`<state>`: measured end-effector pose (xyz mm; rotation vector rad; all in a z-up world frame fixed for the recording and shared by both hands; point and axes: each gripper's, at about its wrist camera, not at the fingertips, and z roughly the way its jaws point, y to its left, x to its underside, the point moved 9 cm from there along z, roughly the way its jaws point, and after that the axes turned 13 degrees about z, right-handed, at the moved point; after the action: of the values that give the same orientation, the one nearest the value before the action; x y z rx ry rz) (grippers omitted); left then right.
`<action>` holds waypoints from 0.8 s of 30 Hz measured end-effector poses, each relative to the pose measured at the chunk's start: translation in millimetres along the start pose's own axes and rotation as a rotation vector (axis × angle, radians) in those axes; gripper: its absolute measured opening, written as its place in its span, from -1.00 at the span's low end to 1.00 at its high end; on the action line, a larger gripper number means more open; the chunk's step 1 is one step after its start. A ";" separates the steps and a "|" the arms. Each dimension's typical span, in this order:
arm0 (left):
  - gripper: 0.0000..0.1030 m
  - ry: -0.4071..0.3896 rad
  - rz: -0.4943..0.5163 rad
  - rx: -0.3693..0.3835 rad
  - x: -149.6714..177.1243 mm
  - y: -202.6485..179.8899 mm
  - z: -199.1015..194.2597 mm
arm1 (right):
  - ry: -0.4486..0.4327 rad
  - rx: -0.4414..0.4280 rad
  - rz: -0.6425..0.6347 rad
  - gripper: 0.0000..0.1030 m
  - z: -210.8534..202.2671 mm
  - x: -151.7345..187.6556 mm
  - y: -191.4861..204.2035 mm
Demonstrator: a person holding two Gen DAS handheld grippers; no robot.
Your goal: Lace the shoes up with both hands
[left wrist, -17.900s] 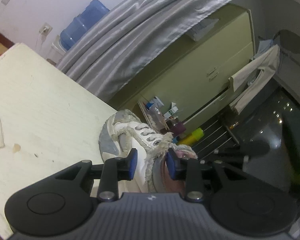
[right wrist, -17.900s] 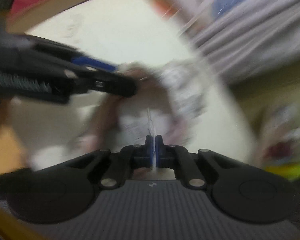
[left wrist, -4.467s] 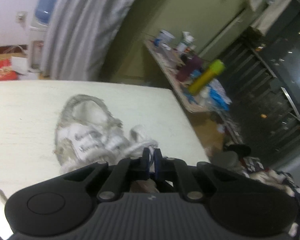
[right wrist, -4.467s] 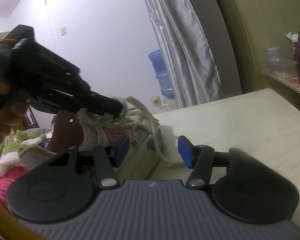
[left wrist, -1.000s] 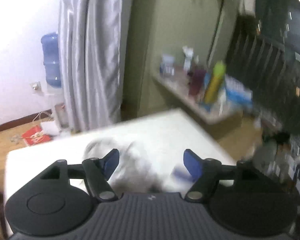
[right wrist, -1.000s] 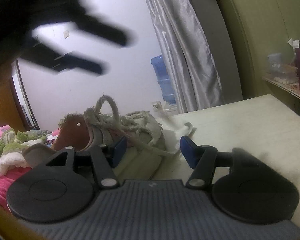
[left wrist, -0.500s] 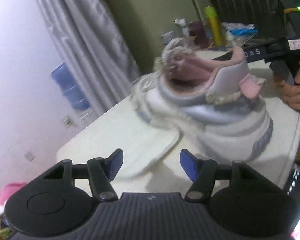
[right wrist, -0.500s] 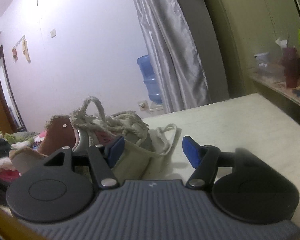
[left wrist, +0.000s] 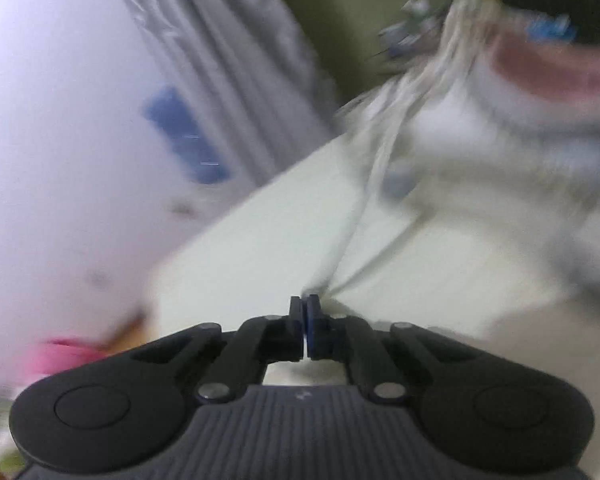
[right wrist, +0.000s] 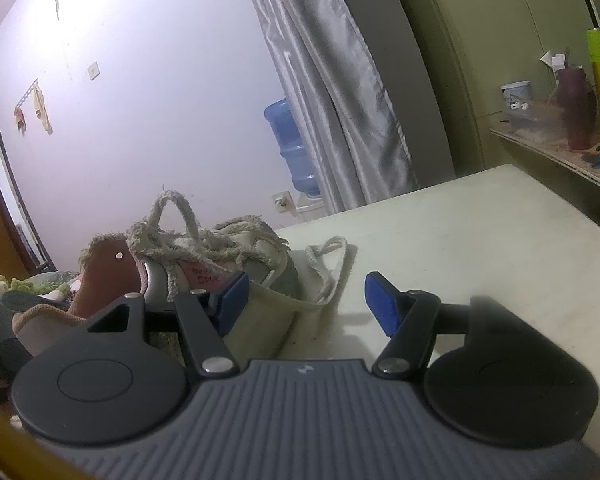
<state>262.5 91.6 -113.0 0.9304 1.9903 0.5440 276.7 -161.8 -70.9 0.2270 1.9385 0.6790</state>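
Right wrist view: frayed rope lace point(right wrist: 180, 216) loops above worn shoe point(right wrist: 236, 264).

The left claw point(left wrist: 304, 314) points downward over the surface point(left wrist: 260, 248), its jaws pressed together on a lace point(left wrist: 364, 200). The right claw point(right wrist: 304, 300) sits nearly level, jaws wide apart, gripping nothing.

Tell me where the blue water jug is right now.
In the right wrist view the blue water jug stands at centre, against the pale wall, just left of the grey curtain, behind the shoe.
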 end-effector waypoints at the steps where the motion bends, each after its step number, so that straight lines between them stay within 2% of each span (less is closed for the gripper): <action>1: -0.97 0.001 -0.022 -0.018 9.4 3.9 -3.3 | -0.003 0.002 -0.004 0.25 -0.7 0.5 0.1; 5: -0.97 0.020 -0.085 -0.139 37.1 24.3 -34.5 | -0.005 0.006 -0.013 0.25 -0.6 1.8 0.7; 9: -0.97 0.094 -0.158 -0.109 61.6 33.9 -41.9 | 0.003 0.020 -0.015 0.25 -0.2 3.7 -0.3; 12: -0.97 0.126 -0.144 -0.136 72.5 35.3 -49.7 | 0.002 0.032 -0.018 0.25 -0.6 4.3 -1.1; 18: -0.97 0.136 -0.118 -0.156 79.3 35.0 -70.2 | 0.010 0.038 -0.012 0.25 0.9 3.6 -1.3; 24: -0.96 0.136 -0.073 -0.174 84.8 25.1 -73.9 | -0.020 0.048 -0.034 0.25 -3.2 3.1 0.4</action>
<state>180.1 171.1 -99.9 0.7282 2.0516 0.7431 272.5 -161.3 -72.1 0.2291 1.9371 0.6062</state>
